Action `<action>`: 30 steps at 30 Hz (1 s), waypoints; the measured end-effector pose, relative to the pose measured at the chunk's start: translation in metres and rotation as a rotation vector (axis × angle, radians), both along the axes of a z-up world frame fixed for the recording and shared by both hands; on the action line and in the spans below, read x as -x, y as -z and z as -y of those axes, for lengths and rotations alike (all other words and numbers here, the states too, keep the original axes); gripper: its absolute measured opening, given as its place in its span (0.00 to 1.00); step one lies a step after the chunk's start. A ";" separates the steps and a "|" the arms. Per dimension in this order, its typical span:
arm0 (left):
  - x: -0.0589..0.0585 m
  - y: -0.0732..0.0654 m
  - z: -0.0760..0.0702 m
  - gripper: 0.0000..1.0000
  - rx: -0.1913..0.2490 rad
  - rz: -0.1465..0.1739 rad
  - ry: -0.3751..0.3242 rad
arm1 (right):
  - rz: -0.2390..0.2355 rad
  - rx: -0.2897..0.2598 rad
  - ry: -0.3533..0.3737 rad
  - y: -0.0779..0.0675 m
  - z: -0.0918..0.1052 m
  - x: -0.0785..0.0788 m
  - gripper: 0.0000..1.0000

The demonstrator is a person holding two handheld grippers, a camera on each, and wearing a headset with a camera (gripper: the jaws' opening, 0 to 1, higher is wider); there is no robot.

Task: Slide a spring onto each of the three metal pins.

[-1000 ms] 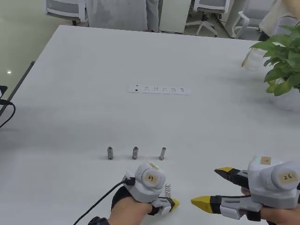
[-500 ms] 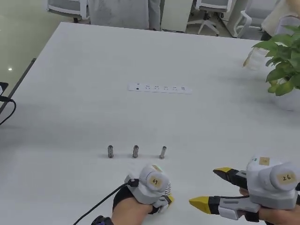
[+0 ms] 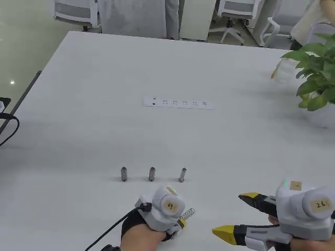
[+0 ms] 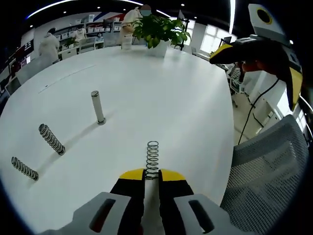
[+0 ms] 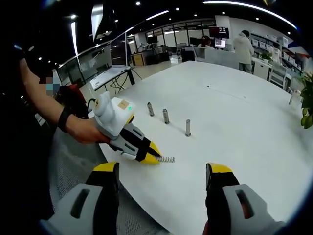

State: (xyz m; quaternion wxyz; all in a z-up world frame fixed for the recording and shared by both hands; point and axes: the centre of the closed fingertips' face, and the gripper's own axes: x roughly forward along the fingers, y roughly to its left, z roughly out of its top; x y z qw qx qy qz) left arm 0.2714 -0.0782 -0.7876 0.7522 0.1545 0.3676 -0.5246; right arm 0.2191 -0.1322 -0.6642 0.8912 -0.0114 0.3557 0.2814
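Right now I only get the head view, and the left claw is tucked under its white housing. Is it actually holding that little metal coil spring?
Observer: Yes; the left gripper view shows the left claw shut on the little metal coil spring at its lower end.
Operator: Which pin needs it?
Observer: The smooth bare metal pin, closest to that spring. The middle pin and the end pin already wear coils.
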 end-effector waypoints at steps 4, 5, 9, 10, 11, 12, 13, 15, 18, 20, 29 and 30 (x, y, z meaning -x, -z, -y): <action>0.001 -0.001 -0.006 0.02 -0.005 -0.006 0.006 | 0.000 -0.002 -0.001 0.000 0.000 -0.001 0.70; 0.001 -0.001 -0.007 0.02 -0.006 -0.006 0.005 | 0.000 -0.004 -0.001 0.000 0.000 -0.001 0.70; -0.001 -0.002 -0.013 0.02 -0.006 -0.011 0.001 | 0.002 -0.010 -0.005 -0.001 -0.002 -0.002 0.69; -0.001 -0.003 -0.015 0.02 -0.006 -0.011 0.002 | 0.002 -0.009 -0.007 0.000 -0.003 -0.002 0.69; -0.001 -0.004 -0.016 0.02 -0.006 -0.010 0.002 | 0.002 -0.009 -0.008 0.000 -0.003 -0.002 0.69; -0.002 -0.004 -0.018 0.02 -0.006 -0.009 0.004 | 0.000 -0.008 -0.014 0.001 -0.004 -0.002 0.69; -0.002 -0.005 -0.020 0.02 -0.004 -0.012 0.003 | -0.001 -0.005 -0.017 0.002 -0.004 -0.002 0.69; -0.003 -0.004 -0.024 0.02 -0.005 -0.011 -0.001 | -0.001 -0.009 -0.020 0.002 -0.005 -0.002 0.69; -0.005 -0.005 -0.031 0.02 -0.008 -0.010 -0.007 | -0.002 -0.013 -0.020 0.003 -0.006 -0.003 0.69; -0.007 -0.006 -0.034 0.02 -0.009 -0.007 -0.007 | -0.001 -0.014 -0.022 0.003 -0.006 -0.003 0.69; -0.011 -0.018 -0.054 0.02 -0.006 0.015 0.001 | -0.004 -0.016 -0.038 0.004 -0.008 -0.007 0.68; -0.011 -0.019 -0.055 0.02 -0.006 0.019 0.005 | -0.004 -0.017 -0.041 0.004 -0.009 -0.007 0.68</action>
